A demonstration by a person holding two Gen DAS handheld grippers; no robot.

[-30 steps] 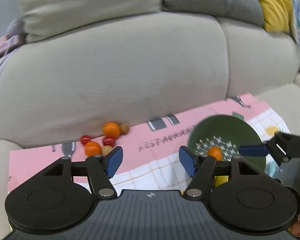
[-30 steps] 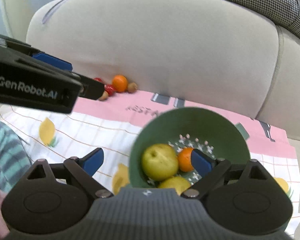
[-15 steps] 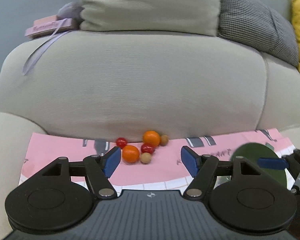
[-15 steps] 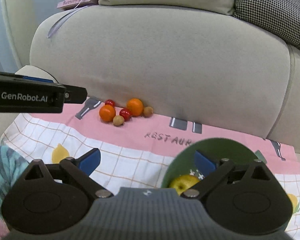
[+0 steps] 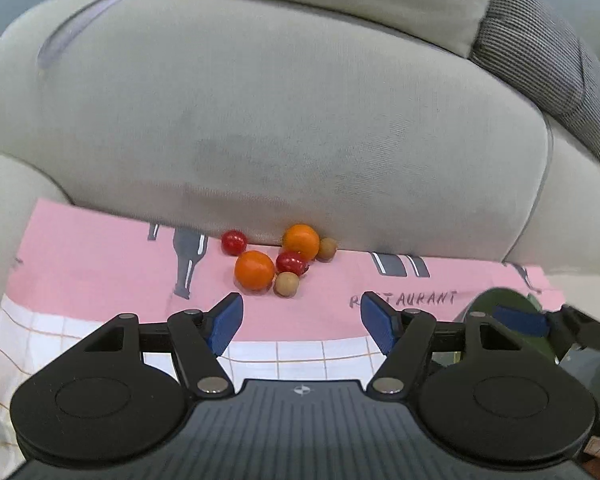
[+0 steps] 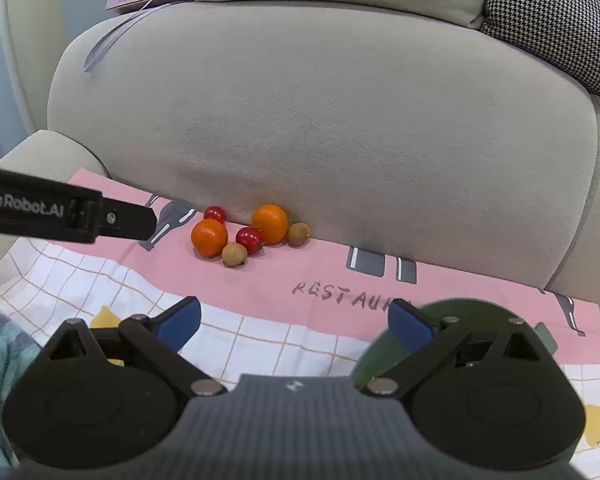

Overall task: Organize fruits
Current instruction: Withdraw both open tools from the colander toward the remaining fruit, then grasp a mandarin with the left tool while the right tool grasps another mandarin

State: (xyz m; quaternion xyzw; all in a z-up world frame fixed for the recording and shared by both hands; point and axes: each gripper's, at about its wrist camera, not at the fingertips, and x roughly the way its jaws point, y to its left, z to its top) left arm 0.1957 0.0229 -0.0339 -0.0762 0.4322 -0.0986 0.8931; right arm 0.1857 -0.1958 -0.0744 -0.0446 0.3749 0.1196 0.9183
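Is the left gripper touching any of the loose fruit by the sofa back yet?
Apart. The left wrist view shows the left gripper with open jaws and pink cloth visible between its fingertips and the nearest orange fruit.

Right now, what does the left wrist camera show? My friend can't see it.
Six small fruits, orange, red and brown, sit bunched on a pink cloth against a beige sofa cushion. The open, empty left claw points toward them, and a green bowl peeks in at the right.
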